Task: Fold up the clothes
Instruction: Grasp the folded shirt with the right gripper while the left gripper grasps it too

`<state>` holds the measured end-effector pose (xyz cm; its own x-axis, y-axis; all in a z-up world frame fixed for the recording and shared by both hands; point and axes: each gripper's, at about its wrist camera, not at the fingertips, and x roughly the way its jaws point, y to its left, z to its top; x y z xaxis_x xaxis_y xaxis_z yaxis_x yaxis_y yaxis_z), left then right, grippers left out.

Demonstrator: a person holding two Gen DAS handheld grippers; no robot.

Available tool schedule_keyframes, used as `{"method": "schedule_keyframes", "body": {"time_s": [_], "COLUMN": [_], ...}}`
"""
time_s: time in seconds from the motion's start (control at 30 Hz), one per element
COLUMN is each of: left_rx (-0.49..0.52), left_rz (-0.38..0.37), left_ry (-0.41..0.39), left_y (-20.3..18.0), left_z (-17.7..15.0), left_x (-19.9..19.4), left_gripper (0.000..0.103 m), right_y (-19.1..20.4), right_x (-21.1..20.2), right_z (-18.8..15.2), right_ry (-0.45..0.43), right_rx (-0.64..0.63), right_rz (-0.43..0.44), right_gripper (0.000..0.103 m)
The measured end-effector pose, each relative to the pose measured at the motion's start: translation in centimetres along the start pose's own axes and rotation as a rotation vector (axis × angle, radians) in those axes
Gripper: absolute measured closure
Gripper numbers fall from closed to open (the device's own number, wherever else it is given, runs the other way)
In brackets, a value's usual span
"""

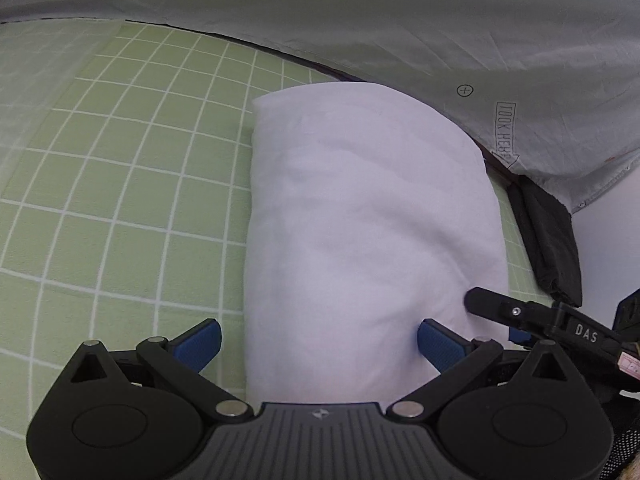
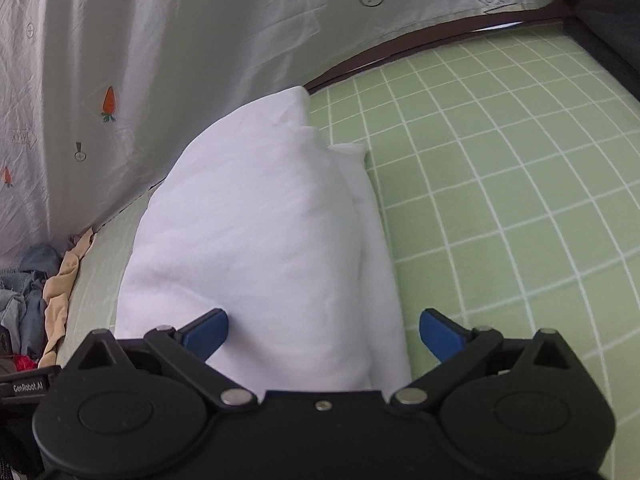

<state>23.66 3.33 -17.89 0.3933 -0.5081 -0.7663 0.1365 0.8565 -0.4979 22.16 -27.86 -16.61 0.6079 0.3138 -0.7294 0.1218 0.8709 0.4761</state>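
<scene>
A folded white garment point(image 1: 360, 232) lies in a thick bundle on the green checked sheet point(image 1: 120, 184). My left gripper point(image 1: 318, 342) hovers over its near end with the blue pads wide apart and nothing pinched between them. A finger point(image 1: 504, 308) of the other gripper shows at the bundle's right edge in the left wrist view. Seen from the right wrist, the same white garment point(image 2: 260, 240) runs away from me, and my right gripper point(image 2: 324, 330) stands open over its near end, pads clear of the cloth.
A pale grey printed cloth point(image 1: 400, 20) hangs along the far side, also the grey printed cloth point(image 2: 140, 60) with carrot marks. A black strap or bag point(image 1: 548, 236) lies at the right edge. A heap of loose clothes point(image 2: 32, 292) sits at the left beyond the sheet.
</scene>
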Motion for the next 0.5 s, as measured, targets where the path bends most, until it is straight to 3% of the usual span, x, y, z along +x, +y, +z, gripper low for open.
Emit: {"method": "schedule_keyframes", "body": {"time_s": [0.17,0.2,0.23,0.27,0.33,0.43,0.5], "left_rx": [-0.045,-0.033,-0.021,-0.019,-0.022,-0.008,-0.007], "left_rz": [-0.070,-0.059,-0.047,-0.039,-0.028,-0.033,-0.041], "left_ry": [0.022,0.014,0.004,-0.005,-0.018,-0.024,-0.026], "left_y": [-0.2,-0.5,-0.9,-1.2,-2.0,-3.8,-5.4], "left_z": [-0.5,-0.7,-0.9,-1.0,-1.3,-2.1,-2.9], "left_x": [0.9,0.7,0.4,0.1,-0.6,-1.9,-3.0], "left_gripper": [0.008,0.016,0.021,0.028,0.034,0.041,0.043], "right_y": [0.8,0.9,0.9,0.8,0.8,0.2,-0.3], "right_x": [1.6,1.5,1.2,0.7,-0.7,-3.0,-4.9], "right_z": [0.8,0.8,0.8,0.7,0.4,-0.4,-1.1], "right_ry": [0.050,0.057,0.061,0.054,0.029,-0.007,-0.028], "right_rx": [0.001,0.008,0.014,0.013,-0.004,0.024,0.033], "right_rz": [0.006,0.018,0.030,0.042,0.057,0.106,0.113], "right_gripper": [0.000,0.006,0.020,0.028,0.060,0.074,0.076]}}
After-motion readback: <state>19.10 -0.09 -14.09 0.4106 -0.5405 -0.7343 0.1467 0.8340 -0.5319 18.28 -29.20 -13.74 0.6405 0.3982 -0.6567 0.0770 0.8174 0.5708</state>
